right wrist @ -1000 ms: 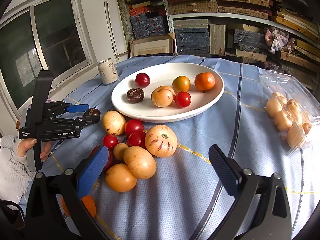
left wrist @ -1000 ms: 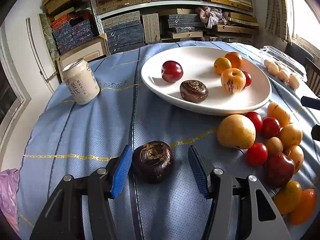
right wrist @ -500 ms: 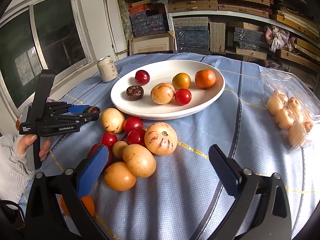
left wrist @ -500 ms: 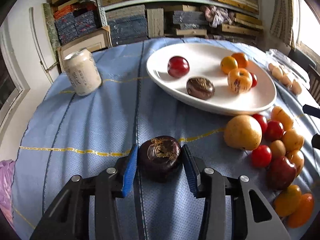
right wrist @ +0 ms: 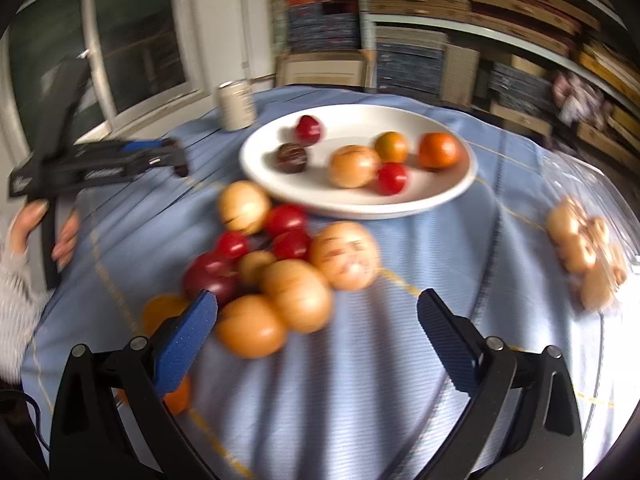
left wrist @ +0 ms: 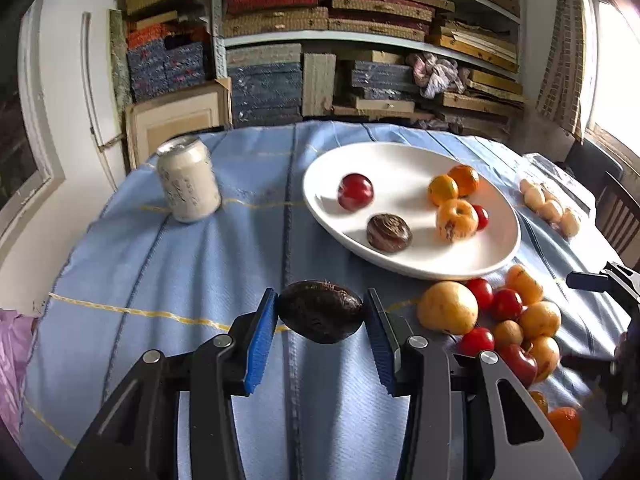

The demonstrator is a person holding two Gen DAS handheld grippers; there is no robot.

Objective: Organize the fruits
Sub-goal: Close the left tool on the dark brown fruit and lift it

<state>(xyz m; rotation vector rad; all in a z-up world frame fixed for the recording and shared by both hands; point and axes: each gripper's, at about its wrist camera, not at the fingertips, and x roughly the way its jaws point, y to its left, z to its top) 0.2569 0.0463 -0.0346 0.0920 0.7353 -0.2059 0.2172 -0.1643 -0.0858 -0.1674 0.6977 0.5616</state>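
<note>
My left gripper (left wrist: 320, 318) is shut on a dark purple-brown fruit (left wrist: 320, 316) and holds it above the blue cloth, short of the white plate (left wrist: 408, 160). The plate holds a similar dark fruit (left wrist: 389, 233), a red plum (left wrist: 355, 192), and several orange and red fruits. A pile of loose fruits (left wrist: 500, 320) lies right of the gripper. My right gripper (right wrist: 316, 320) is open and empty, just behind that pile (right wrist: 280, 264). In the blurred right wrist view the left gripper (right wrist: 178, 162) hangs at the left with the dark fruit in its tips.
A pale drink can (left wrist: 188, 180) stands at the back left of the table. A clear plastic box of small tan fruits (left wrist: 552, 204) lies at the far right, also in the right wrist view (right wrist: 588, 248). Shelves stacked with boxes fill the background.
My left gripper closed on the dark fruit and lifted it off the cloth. My right gripper swung forward toward the fruit pile; its view is now blurred.
</note>
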